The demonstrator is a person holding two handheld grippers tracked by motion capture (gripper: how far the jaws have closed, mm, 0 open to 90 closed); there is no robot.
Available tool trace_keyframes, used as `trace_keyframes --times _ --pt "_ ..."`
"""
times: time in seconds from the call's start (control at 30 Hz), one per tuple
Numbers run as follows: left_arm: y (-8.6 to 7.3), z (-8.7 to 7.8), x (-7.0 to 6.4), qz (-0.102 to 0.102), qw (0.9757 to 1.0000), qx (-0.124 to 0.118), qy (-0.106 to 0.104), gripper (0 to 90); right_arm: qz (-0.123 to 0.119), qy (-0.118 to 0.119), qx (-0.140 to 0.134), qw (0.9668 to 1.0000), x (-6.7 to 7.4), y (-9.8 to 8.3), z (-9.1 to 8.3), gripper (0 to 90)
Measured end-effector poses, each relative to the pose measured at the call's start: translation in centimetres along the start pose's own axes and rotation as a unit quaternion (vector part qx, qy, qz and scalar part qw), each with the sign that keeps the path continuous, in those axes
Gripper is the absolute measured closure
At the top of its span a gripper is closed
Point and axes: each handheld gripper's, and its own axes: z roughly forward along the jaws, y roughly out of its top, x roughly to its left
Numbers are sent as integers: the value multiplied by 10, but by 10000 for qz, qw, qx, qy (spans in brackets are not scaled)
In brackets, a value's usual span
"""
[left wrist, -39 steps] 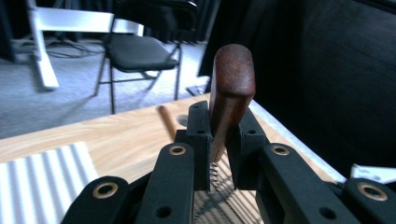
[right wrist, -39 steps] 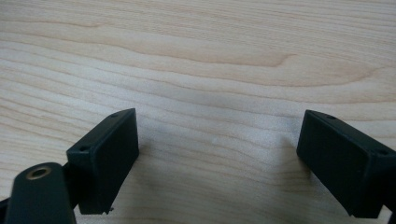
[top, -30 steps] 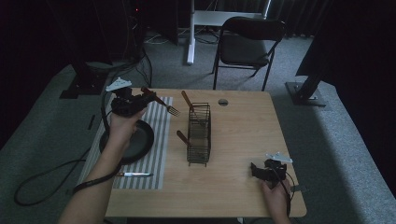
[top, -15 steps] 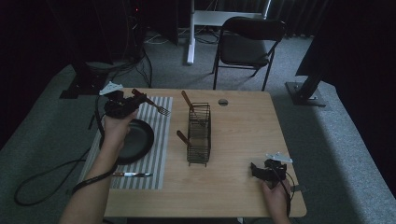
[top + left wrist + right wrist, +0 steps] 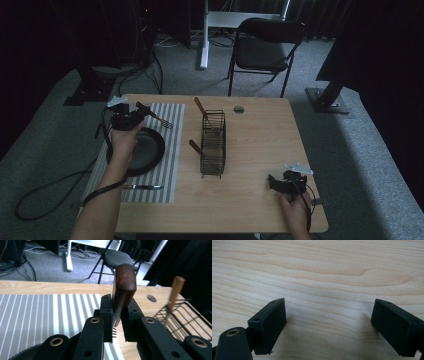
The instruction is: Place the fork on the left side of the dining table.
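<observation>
Dim room; left gripper (image 5: 117, 323) pinched a fork (image 5: 155, 116) over the striped mat's (image 5: 170, 150) far edge, unplaced; right gripper (image 5: 328, 325) rested spread

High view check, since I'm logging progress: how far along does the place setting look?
Looks done: a knife lies on the striped mat and a dark plate sits on it. In hand: the left claw grips a wooden-handled fork above the mat. Probably left: two handles stand in the wire caddy. The right claw rests open on the table.
</observation>
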Motion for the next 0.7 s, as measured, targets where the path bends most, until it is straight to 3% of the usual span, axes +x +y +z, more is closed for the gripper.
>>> trace_keyframes --times 0.3,0.53,0.7 --pt "-3 13 24 -338 9993 -51 178 803 1 0 0 10000 0 0 0 124" --pt "-12 32 32 -503 9982 44 319 803 -3 0 -1 10000 0 0 0 125" --pt "-16 39 39 -795 9966 8 204 803 -4 0 -2 10000 0 0 0 125"
